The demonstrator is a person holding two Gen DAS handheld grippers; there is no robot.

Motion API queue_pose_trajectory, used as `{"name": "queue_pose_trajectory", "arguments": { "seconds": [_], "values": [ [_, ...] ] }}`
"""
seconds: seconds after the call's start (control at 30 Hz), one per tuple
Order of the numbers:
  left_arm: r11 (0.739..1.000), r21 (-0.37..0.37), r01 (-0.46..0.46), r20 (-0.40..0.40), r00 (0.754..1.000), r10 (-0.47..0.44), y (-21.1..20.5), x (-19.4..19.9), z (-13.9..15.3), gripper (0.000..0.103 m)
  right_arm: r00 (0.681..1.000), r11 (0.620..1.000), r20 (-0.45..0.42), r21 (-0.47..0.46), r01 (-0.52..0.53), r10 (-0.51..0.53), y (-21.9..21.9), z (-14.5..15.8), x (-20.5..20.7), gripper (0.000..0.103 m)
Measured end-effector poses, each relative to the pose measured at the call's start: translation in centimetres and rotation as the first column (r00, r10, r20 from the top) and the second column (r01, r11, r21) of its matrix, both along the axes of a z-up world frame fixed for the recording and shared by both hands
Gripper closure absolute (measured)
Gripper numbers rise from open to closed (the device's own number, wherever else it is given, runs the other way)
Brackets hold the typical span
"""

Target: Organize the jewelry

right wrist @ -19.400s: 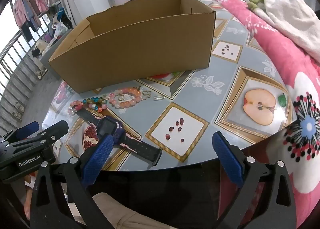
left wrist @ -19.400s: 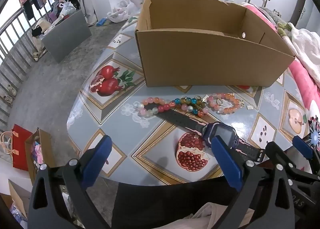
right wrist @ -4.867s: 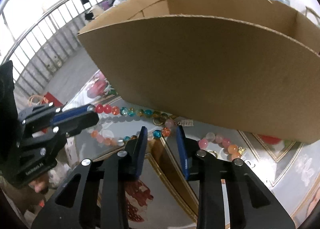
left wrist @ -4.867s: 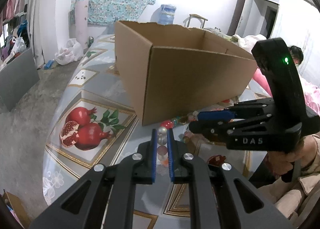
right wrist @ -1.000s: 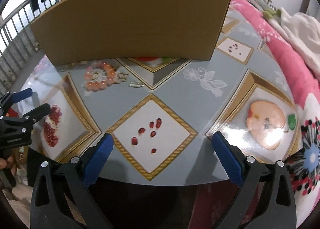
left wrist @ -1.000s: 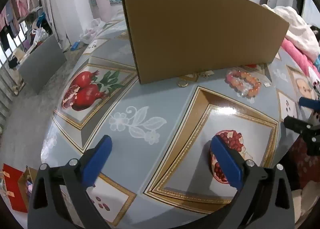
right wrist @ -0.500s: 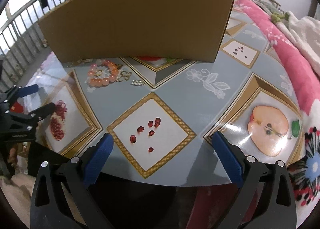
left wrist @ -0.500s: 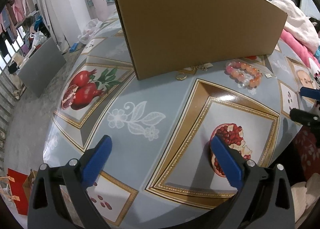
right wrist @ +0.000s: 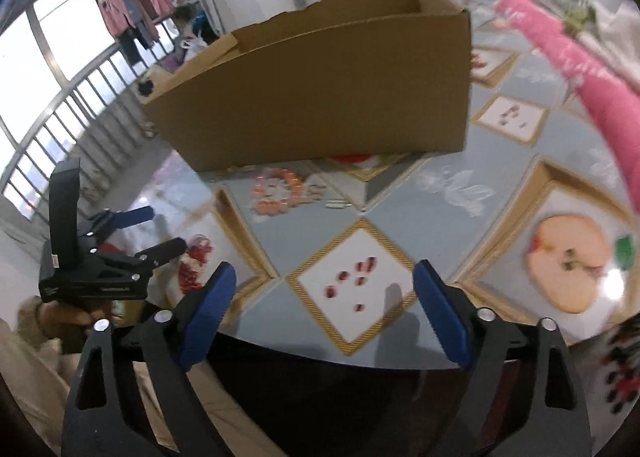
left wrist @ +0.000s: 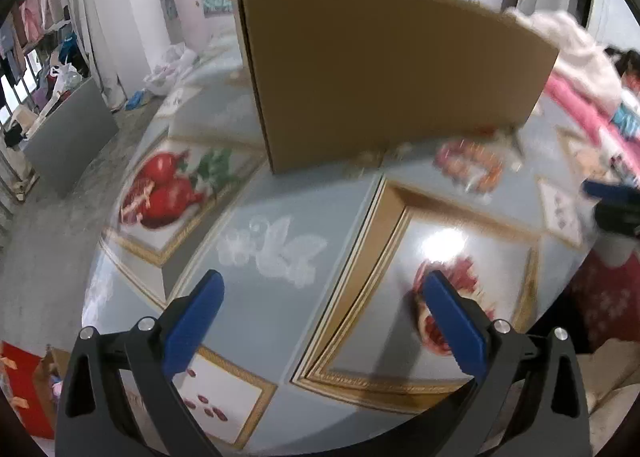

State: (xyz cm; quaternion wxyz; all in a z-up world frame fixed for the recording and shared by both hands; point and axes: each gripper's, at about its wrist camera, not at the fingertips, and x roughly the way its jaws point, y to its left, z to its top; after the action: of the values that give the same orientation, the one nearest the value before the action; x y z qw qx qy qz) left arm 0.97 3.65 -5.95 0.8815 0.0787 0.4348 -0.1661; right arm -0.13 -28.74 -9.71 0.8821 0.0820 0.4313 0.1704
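Note:
An orange and pink bead bracelet (right wrist: 277, 191) (left wrist: 468, 167) lies on the table just in front of the open cardboard box (right wrist: 320, 97) (left wrist: 384, 73). A small gold trinket (left wrist: 370, 157) and a silver clasp (right wrist: 335, 204) lie beside it. My right gripper (right wrist: 323, 307) hovers over the table's near edge, well short of the bracelet; its jaws are closing with nothing between them. My left gripper (left wrist: 322, 315) stands open and empty over the left part of the table, and it also shows at the left of the right wrist view (right wrist: 160, 231).
The round table (right wrist: 400, 193) carries a fruit-print cloth. A pink quilt (right wrist: 580, 69) lies along its right side. A person's hand (right wrist: 68, 315) holds the left gripper. A railing and hanging clothes (right wrist: 136, 9) stand beyond the box.
The right gripper has tipped upward and drawn back a little, so the box top now shows. Its jaws have narrowed slightly. The left gripper has barely moved.

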Motion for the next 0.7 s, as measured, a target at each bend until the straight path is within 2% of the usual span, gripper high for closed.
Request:
{"name": "queue_pose_trajectory", "arguments": {
  "seconds": [0.17, 0.33, 0.7],
  "values": [
    [1.0, -0.019, 0.016, 0.071, 0.997, -0.015, -0.5, 0.3, 1.3, 0.008, 0.999, 1.0, 0.033, -0.021, -0.001, 0.001, 0.4, 0.4, 1.0, 0.038],
    [0.999, 0.021, 0.05, 0.088, 0.995, -0.052, -2.0, 1.0, 1.1, 0.022, 0.999, 1.0, 0.038, -0.015, 0.024, -0.023, 0.1, 0.0, 2.0, 0.058],
    [0.999, 0.004, 0.046, 0.031, 0.998, -0.046, -3.3, 4.4, 0.2, 0.07, 1.0, 1.0, 0.02, -0.004, 0.01, -0.01, 0.7, -0.7, 3.5, 0.06]
  ]
}}
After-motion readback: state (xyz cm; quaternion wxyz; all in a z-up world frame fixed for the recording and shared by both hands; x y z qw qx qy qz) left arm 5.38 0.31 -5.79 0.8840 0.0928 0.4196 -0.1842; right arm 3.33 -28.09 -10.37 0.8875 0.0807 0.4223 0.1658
